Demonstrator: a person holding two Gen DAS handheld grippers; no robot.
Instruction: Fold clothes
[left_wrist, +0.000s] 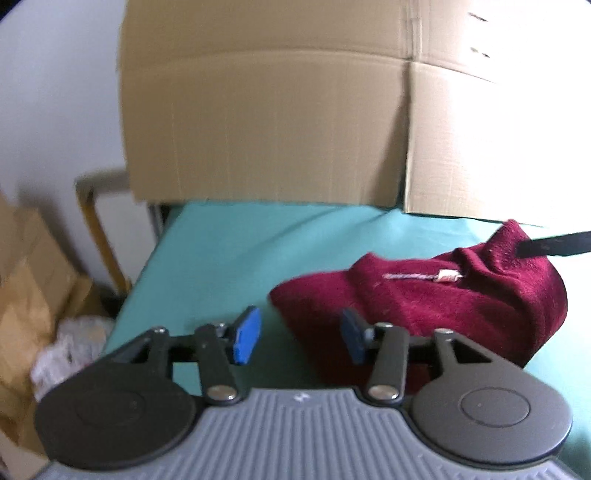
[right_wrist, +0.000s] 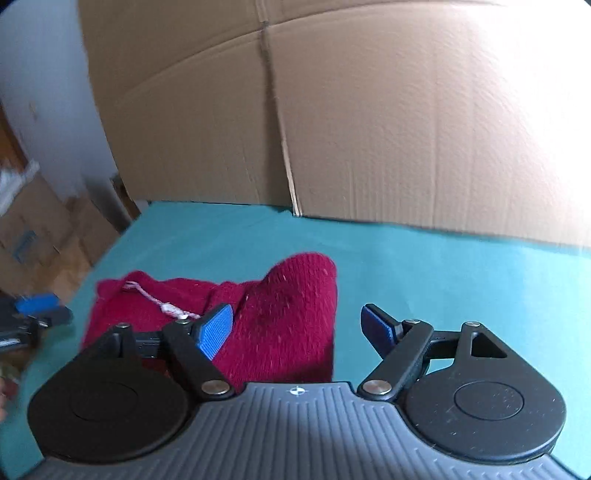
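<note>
A dark red knitted sweater (left_wrist: 424, 306) lies bunched on the teal table cover (left_wrist: 221, 258), a white label showing at its neckline. My left gripper (left_wrist: 300, 336) hovers open over the sweater's left edge, its blue pads apart and pressing on nothing. In the right wrist view the sweater (right_wrist: 288, 302) rises in a hump just beyond my right gripper (right_wrist: 295, 332), which stands wide open above it. One blue pad (right_wrist: 37, 303) of the left gripper shows at the far left. A black finger (left_wrist: 554, 245) of the right gripper reaches over the sweater's far right corner.
A large cardboard box (left_wrist: 266, 122) stands along the back of the table cover (right_wrist: 461, 266). Left of the table, on the floor, are brown paper bags (left_wrist: 33, 295), a wooden frame (left_wrist: 99, 229) and stacked cartons (right_wrist: 44, 236).
</note>
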